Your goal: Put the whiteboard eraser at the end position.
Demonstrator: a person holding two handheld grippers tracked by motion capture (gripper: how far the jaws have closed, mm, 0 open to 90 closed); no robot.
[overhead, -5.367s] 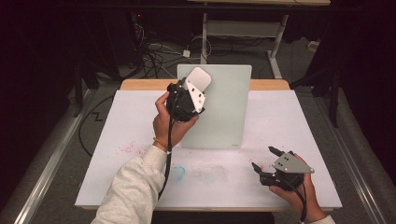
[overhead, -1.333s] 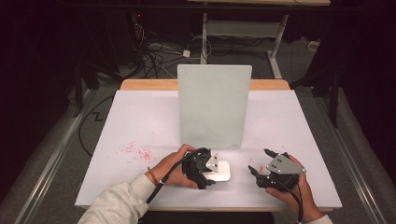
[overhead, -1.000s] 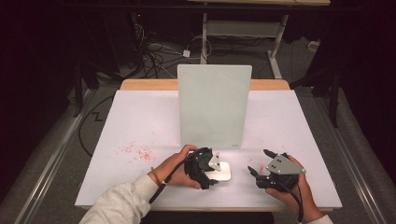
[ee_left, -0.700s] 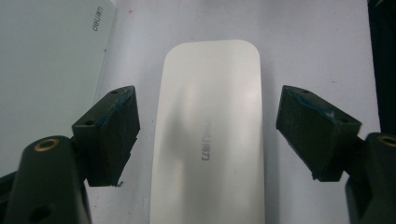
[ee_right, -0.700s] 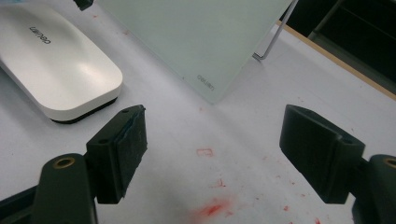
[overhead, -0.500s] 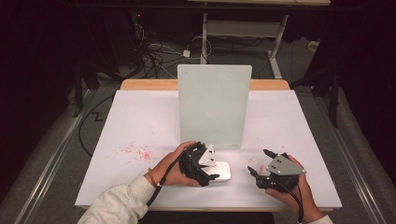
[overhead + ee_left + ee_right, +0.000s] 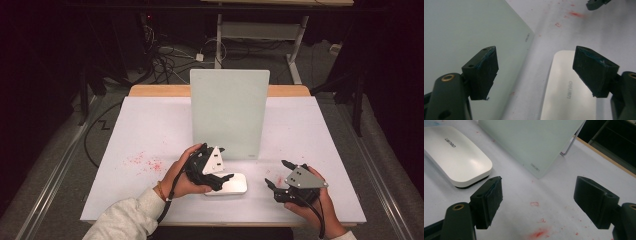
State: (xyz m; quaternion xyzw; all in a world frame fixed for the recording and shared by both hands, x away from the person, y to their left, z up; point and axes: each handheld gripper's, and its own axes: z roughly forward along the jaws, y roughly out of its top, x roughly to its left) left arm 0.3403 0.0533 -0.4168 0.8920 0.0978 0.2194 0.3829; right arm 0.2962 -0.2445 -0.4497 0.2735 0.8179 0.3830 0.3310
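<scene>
Red-smudged white tabletop (image 7: 150, 135), dark room

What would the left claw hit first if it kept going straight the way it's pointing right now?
Most likely the white eraser lying flat on the table: the open left claw sits just above its near end, with the upright glass board off to one side. Exact depth is hard to judge.

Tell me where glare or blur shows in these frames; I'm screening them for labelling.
High view: table lit, surroundings dark. Left gripper view: soft glare on the white eraser, jaws slightly blurred. Right gripper view: bright sheen on the eraser, glass board sharp.
</scene>
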